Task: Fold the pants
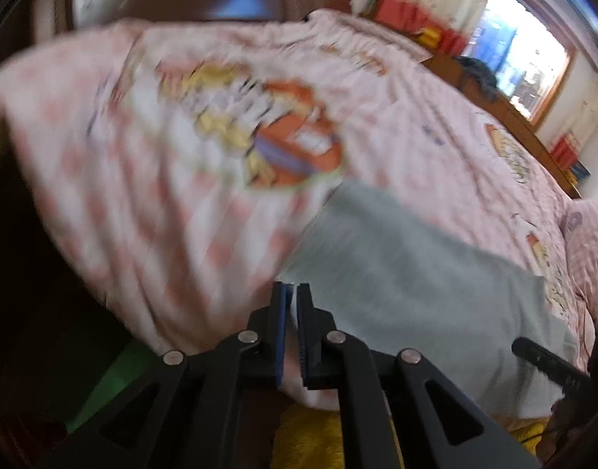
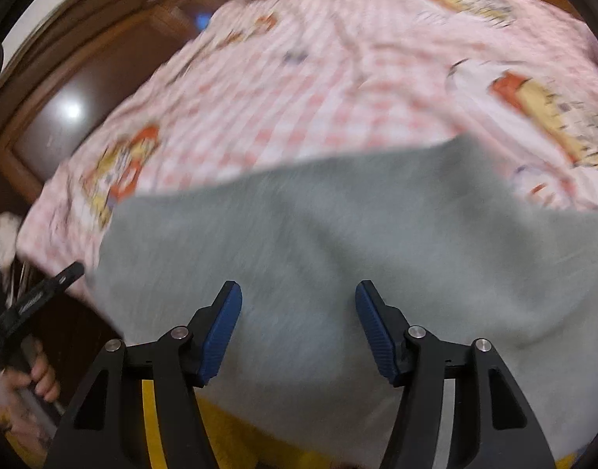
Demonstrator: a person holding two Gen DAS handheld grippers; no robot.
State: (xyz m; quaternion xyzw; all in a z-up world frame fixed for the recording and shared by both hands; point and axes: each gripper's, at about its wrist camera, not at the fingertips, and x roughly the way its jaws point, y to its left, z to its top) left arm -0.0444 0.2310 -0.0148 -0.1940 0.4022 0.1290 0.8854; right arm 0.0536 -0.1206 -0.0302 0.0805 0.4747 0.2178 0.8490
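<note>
Grey pants (image 2: 338,234) lie flat at the near edge of a bed covered by a pink checked quilt (image 2: 299,78). In the left wrist view the pants (image 1: 408,273) reach from the middle to the right. My left gripper (image 1: 293,293) has its jaws nearly closed at the pants' left edge; the view is blurred, and I cannot tell if cloth is between them. My right gripper (image 2: 299,301) is open and empty just above the pants' near part. The left gripper also shows at the left of the right wrist view (image 2: 40,297), held by a hand.
A dark wooden wardrobe (image 2: 64,97) stands past the bed's left side. A window (image 1: 521,51) and a wooden ledge with red and yellow items (image 1: 428,27) are at the far right. A yellow sheet (image 2: 228,437) shows under the bed's near edge.
</note>
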